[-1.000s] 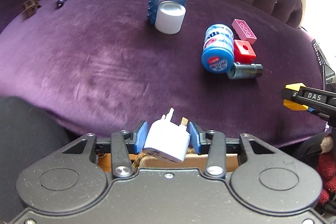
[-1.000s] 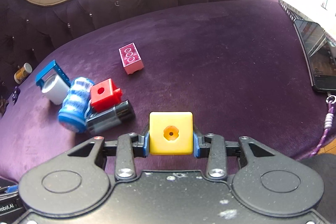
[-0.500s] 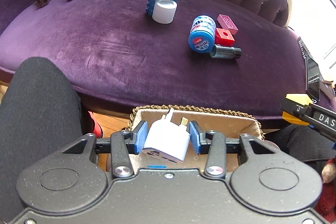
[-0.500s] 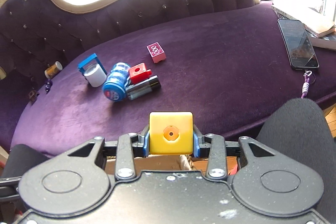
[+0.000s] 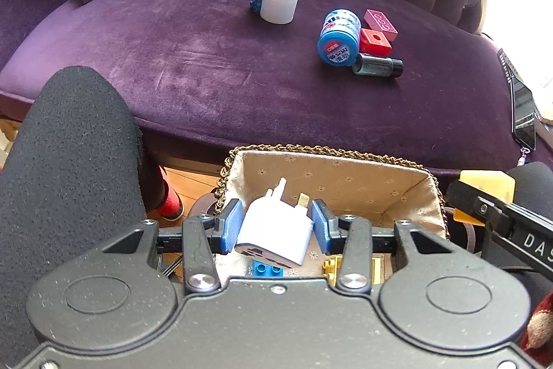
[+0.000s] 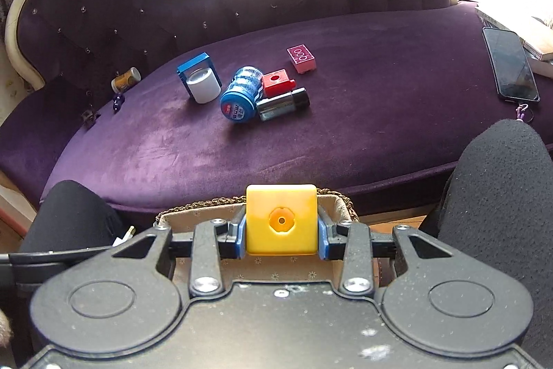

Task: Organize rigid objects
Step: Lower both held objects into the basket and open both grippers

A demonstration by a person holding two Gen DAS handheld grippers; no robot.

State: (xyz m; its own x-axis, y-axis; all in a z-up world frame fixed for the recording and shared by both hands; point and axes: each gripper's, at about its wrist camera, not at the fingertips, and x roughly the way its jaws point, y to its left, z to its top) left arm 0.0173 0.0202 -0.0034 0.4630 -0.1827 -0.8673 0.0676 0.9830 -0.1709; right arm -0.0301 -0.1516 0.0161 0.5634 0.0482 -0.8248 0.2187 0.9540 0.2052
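Observation:
My left gripper (image 5: 275,227) is shut on a white plug adapter (image 5: 274,236) and holds it over a fabric-lined woven basket (image 5: 331,175) below the sofa's front edge. A blue brick (image 5: 268,268) and a yellow brick (image 5: 333,265) lie in the basket. My right gripper (image 6: 281,232) is shut on a yellow block (image 6: 281,220) above the basket's rim (image 6: 193,206); it also shows at the right in the left wrist view (image 5: 484,192). On the purple sofa seat (image 6: 311,134) lie a white cylinder (image 6: 204,87), a blue frame block (image 6: 195,66), a blue jar (image 6: 240,95), a red block (image 6: 276,83), a dark metal cylinder (image 6: 281,104) and a pink brick (image 6: 301,59).
My black-clad knees (image 6: 497,196) flank the basket on both sides. A phone (image 6: 509,68) and a book lie at the sofa's right end. A small yellow can (image 6: 125,79) and small dark trinkets (image 6: 118,102) sit at the left by the tufted backrest.
Both grippers have pulled back from the sofa seat and come over the basket, each still holding its object. The basket's inside and the bricks in it have come into view.

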